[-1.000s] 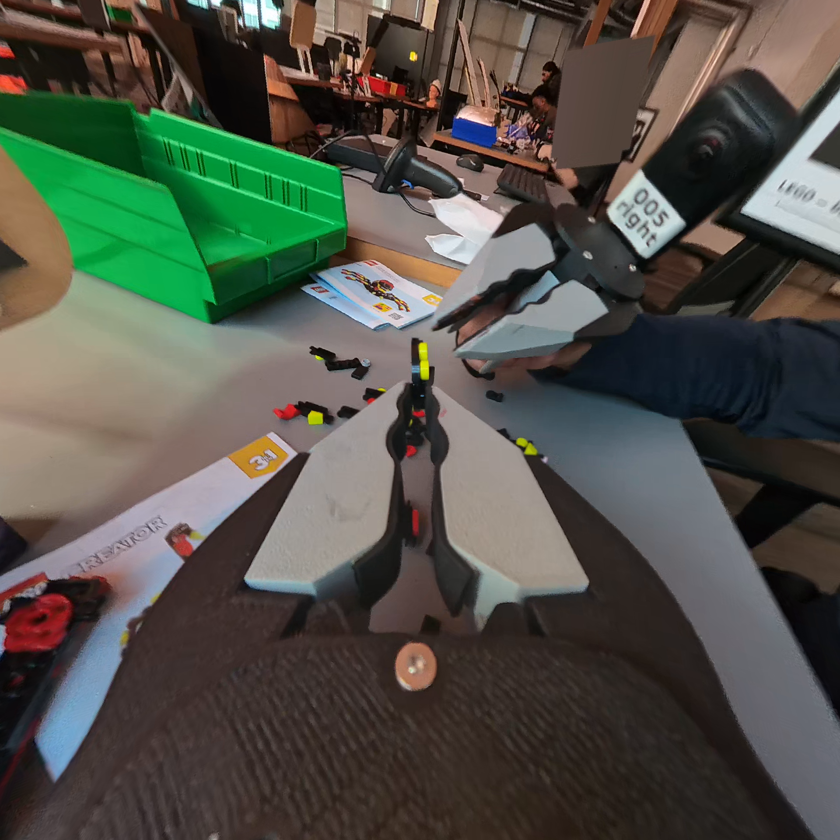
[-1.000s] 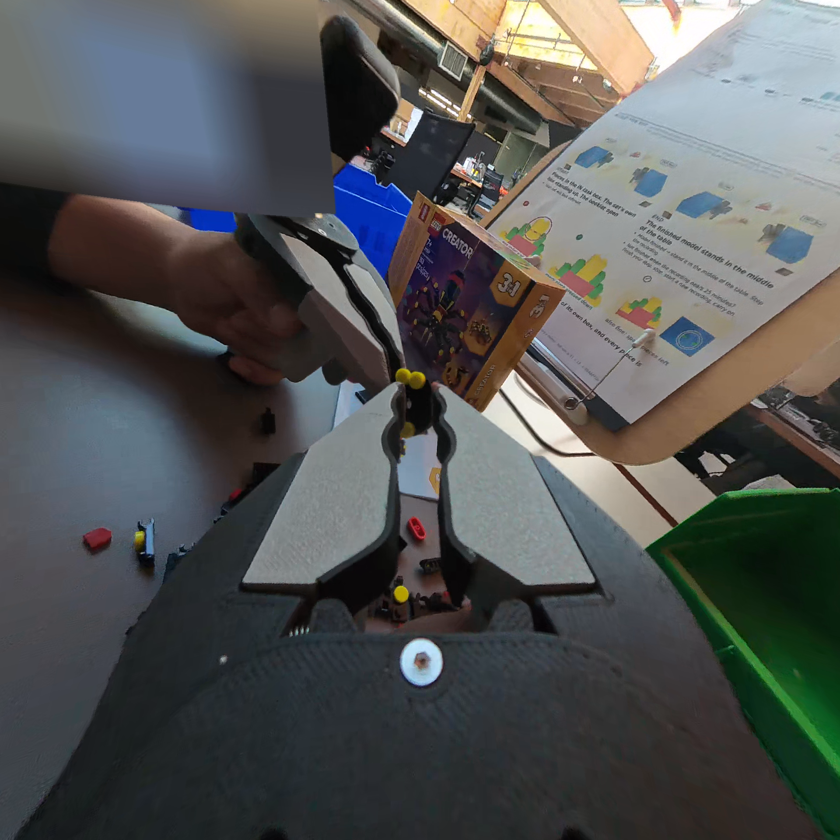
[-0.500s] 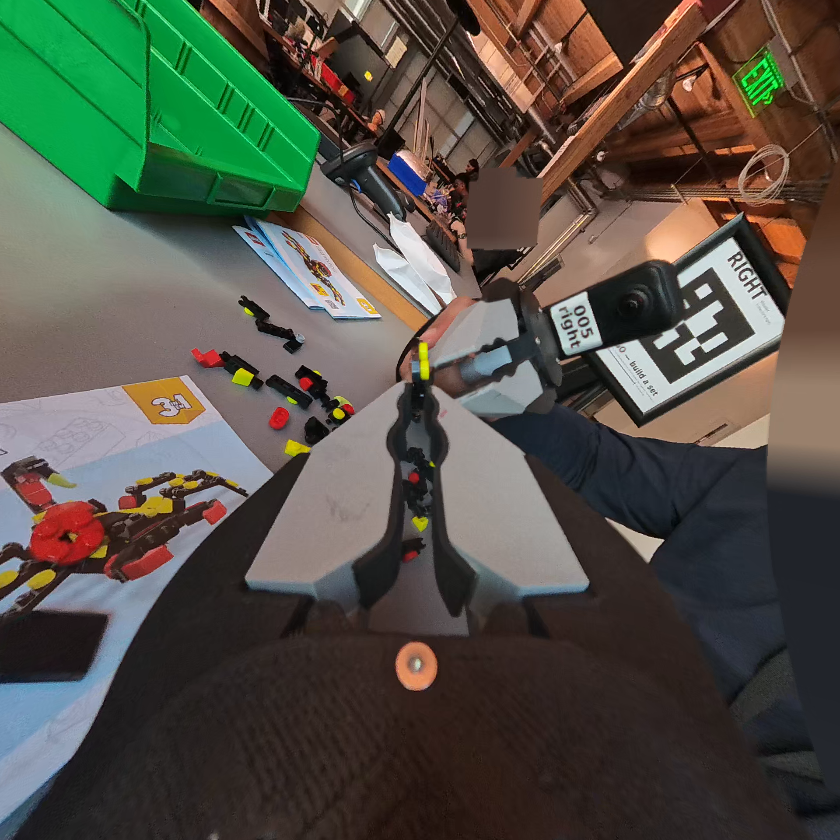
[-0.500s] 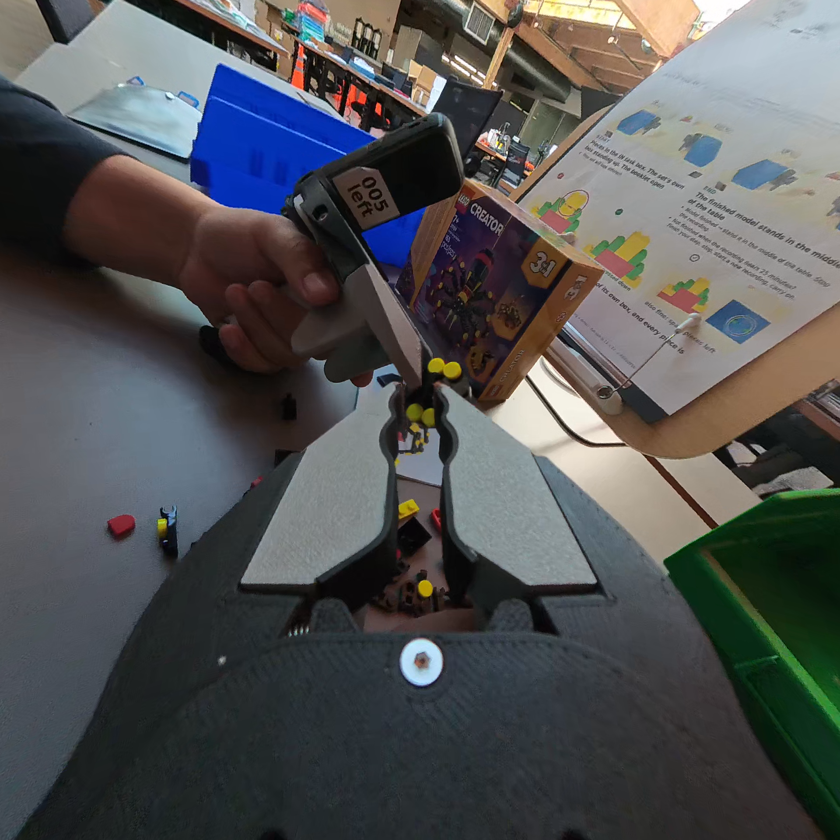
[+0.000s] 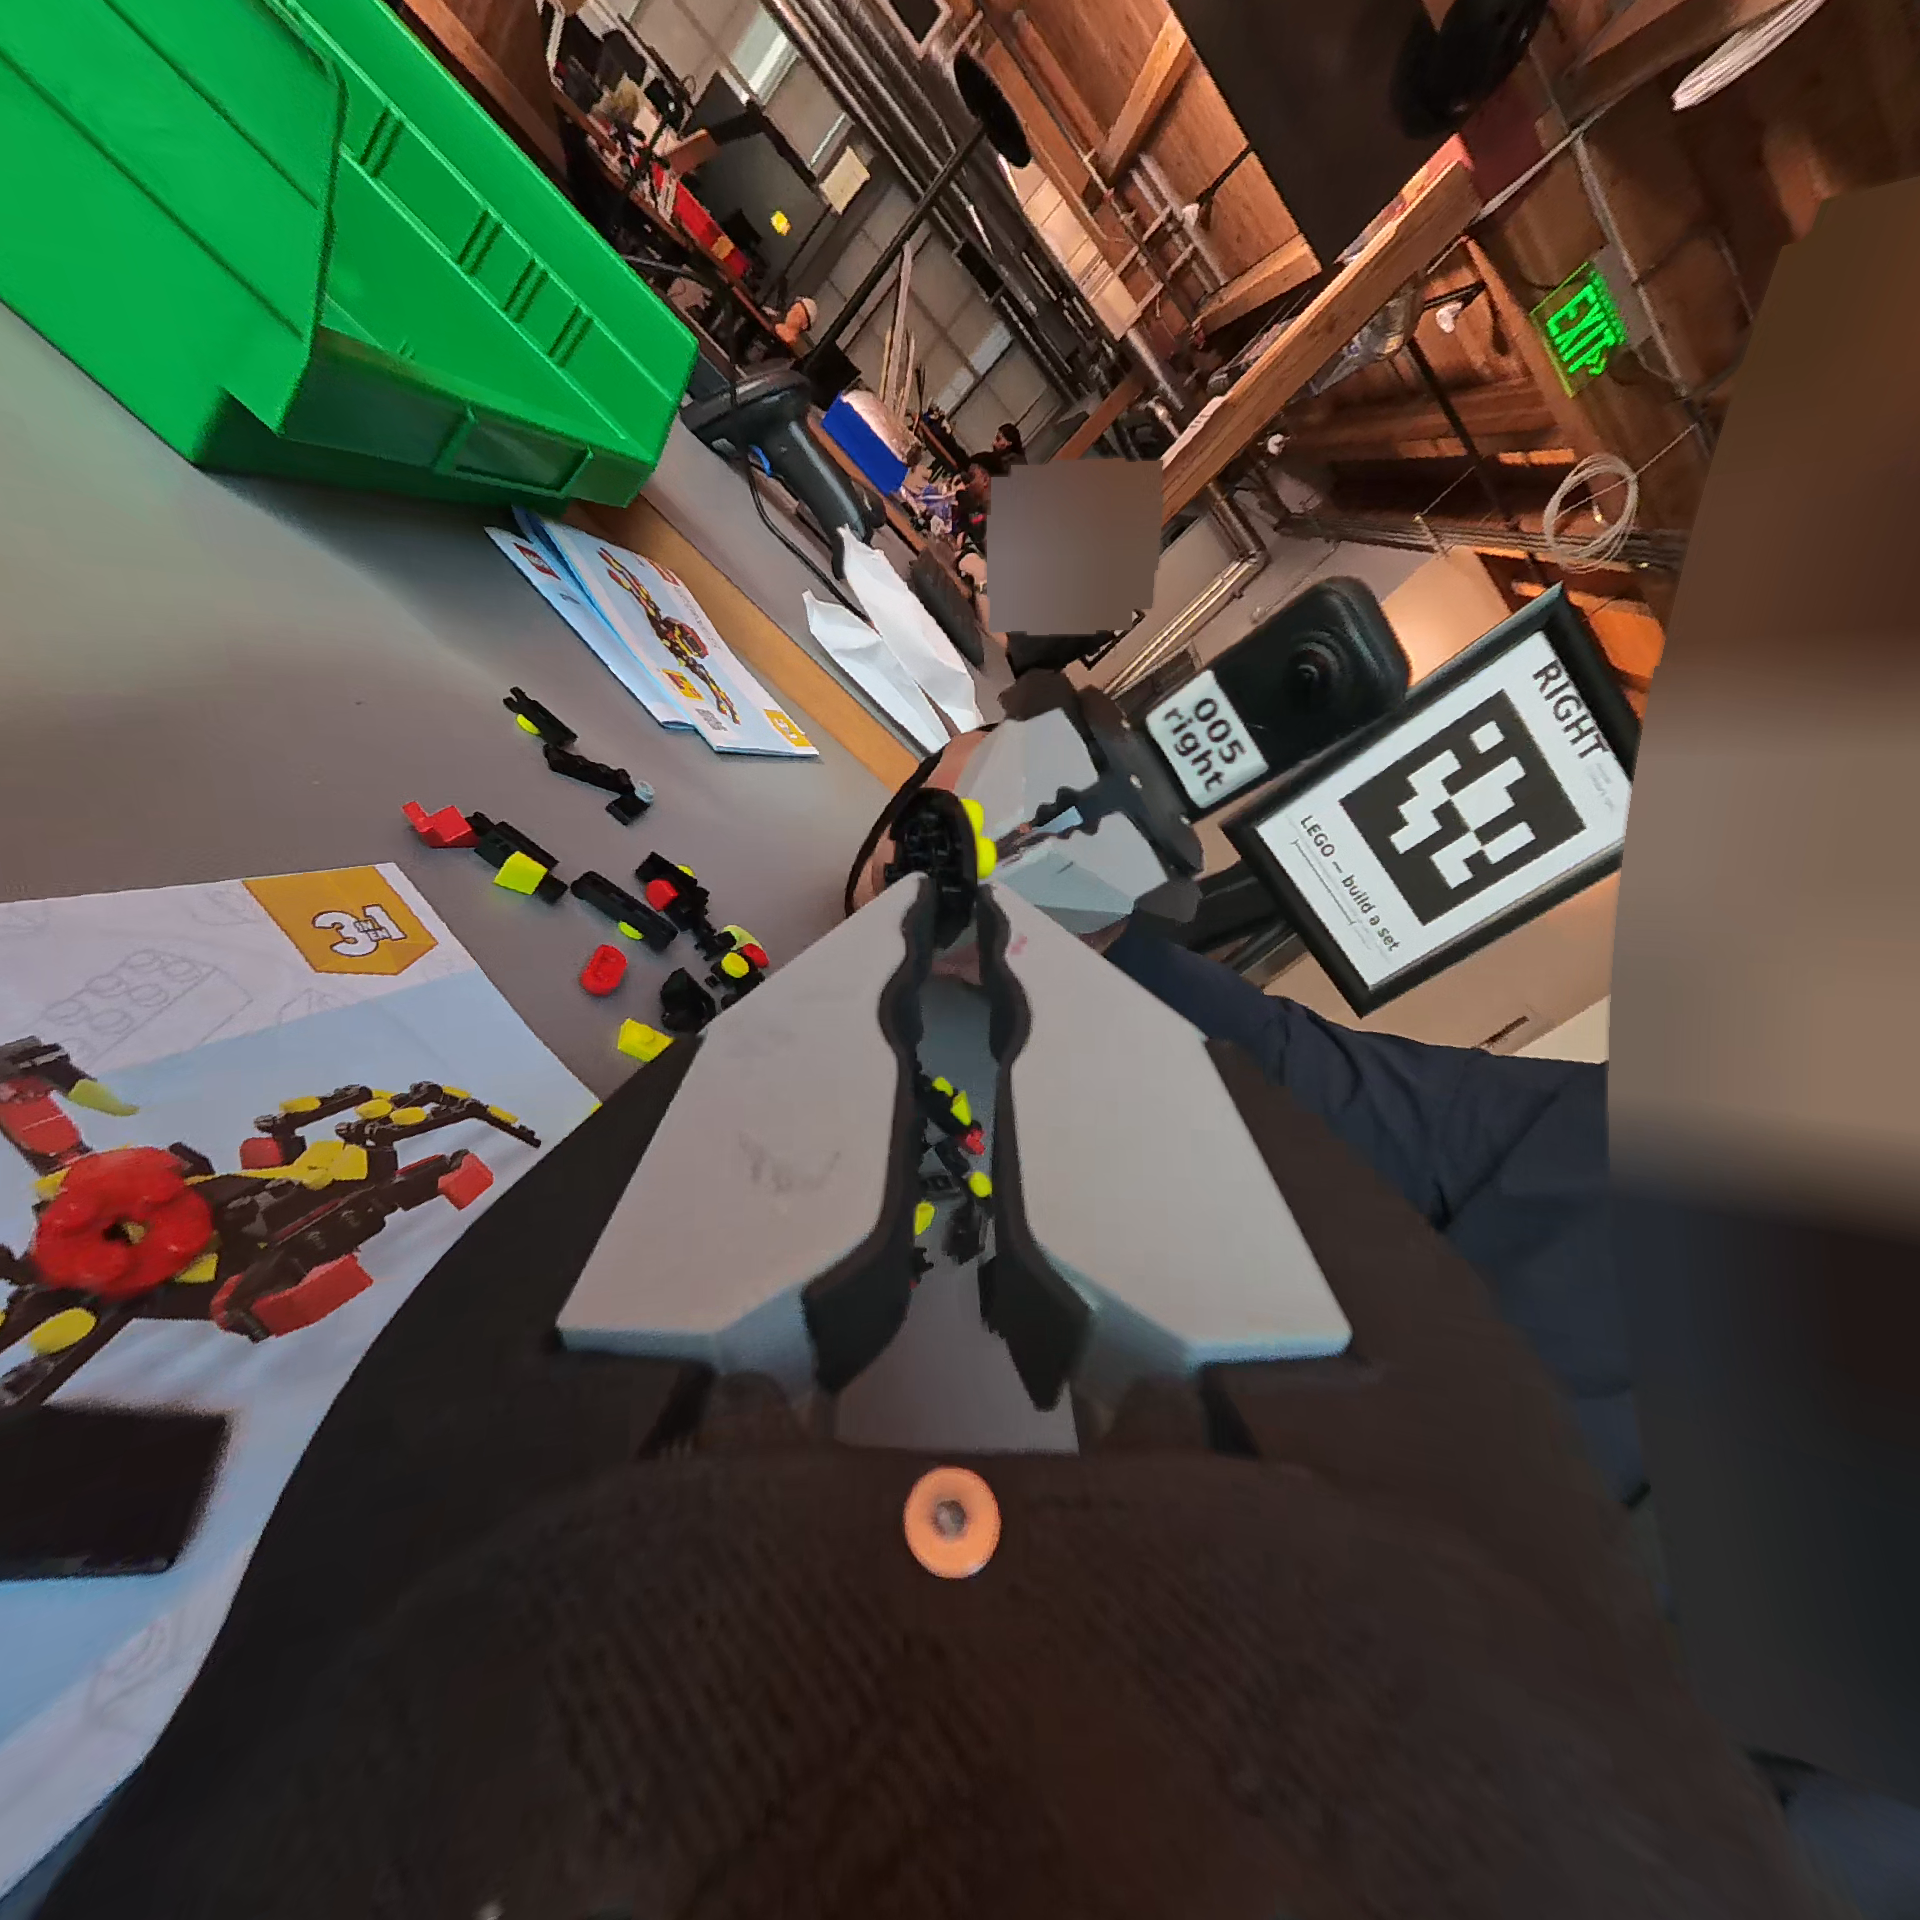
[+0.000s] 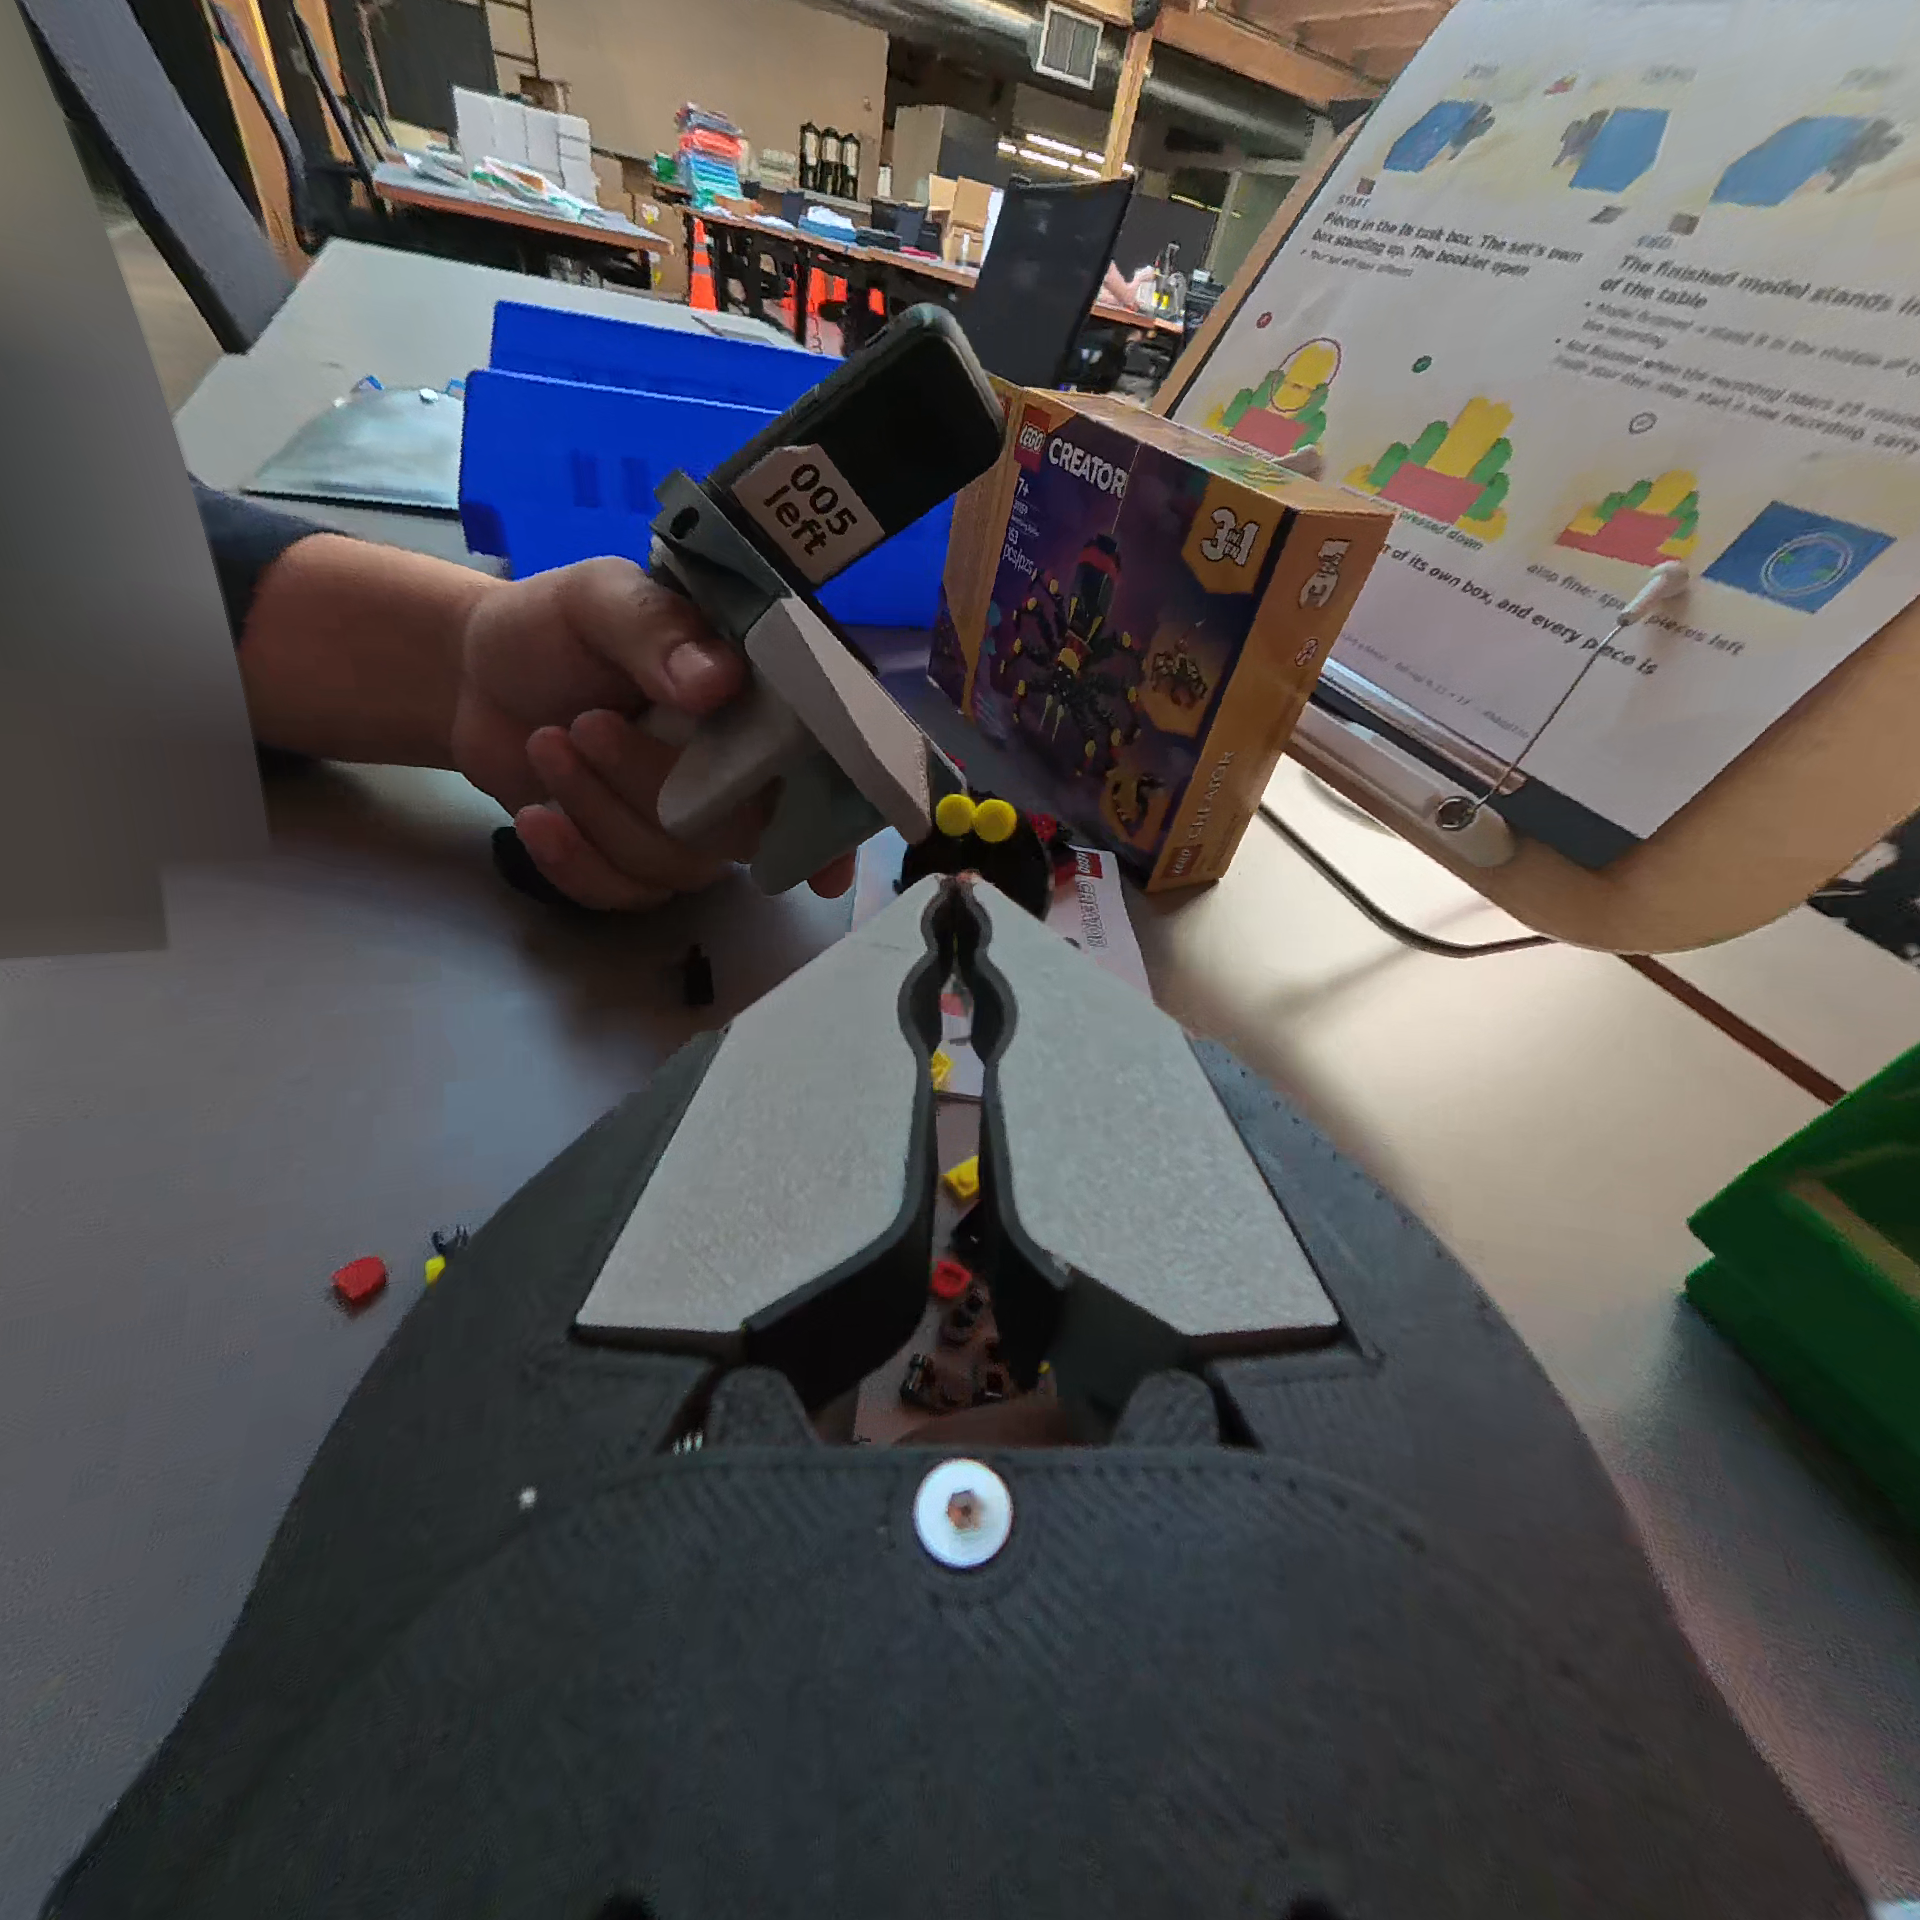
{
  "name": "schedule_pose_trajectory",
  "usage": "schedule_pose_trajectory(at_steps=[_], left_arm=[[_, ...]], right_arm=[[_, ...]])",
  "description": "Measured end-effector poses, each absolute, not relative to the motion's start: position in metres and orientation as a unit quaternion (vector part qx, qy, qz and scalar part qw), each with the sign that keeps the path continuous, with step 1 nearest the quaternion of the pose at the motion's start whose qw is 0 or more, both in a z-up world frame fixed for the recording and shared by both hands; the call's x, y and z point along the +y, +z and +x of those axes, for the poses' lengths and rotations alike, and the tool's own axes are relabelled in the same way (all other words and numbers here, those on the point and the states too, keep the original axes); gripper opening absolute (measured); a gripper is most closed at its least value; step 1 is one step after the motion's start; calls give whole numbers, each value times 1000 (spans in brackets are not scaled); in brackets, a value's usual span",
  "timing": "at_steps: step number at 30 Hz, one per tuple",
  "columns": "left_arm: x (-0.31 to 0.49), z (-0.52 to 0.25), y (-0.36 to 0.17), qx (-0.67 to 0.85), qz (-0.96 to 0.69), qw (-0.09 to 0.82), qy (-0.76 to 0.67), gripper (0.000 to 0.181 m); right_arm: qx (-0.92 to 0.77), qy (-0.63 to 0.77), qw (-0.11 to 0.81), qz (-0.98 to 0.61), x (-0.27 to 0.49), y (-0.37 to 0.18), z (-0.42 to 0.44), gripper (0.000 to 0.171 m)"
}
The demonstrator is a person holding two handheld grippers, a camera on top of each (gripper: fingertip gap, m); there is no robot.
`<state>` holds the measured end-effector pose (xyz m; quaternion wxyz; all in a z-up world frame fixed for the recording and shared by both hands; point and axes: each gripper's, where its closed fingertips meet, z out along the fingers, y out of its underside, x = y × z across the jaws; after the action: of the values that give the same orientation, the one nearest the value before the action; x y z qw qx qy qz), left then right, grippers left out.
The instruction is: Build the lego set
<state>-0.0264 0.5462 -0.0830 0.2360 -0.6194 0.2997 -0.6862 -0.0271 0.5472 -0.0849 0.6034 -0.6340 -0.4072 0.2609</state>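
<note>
A small black Lego assembly with yellow studs is held above the grey table between both grippers. My left gripper is shut on it from below. My right gripper is shut, its tips at the same assembly. In the right wrist view the left gripper's fingers come down onto the assembly from the upper left. In the left wrist view the right gripper sits just behind it. Loose black, red and yellow pieces lie on the table.
An open instruction booklet lies at the left, with more booklets and a green bin beyond. A framed sign stands right. The set's box, a blue bin and an instruction board stand behind. The tips of both grippers are at nearly the same place.
The two grippers have closed in on each other and now meet tip to tip at the assembly. The left gripper has rolled and tilted, so its view is slanted.
</note>
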Motion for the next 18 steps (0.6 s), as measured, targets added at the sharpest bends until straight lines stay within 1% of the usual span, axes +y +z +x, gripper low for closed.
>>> schedule_pose_trajectory(at_steps=[7,12,15,17,18], left_arm=[[547,-26,-85,299,-624,238,-681,0],[550,-25,-86,295,-630,243,-676,0],[549,-25,-87,298,-631,242,-674,0],[548,-24,-88,303,-632,242,-671,0],[547,-24,-88,305,-633,242,-669,0]], right_arm=[[-358,325,588,-649,552,-78,-20,0],[-374,276,580,-669,560,-90,-14,0],[-392,278,574,-663,556,-91,-13,0],[-428,298,547,-654,543,-93,-16,0],[-453,314,520,-652,532,-97,-18,0]])
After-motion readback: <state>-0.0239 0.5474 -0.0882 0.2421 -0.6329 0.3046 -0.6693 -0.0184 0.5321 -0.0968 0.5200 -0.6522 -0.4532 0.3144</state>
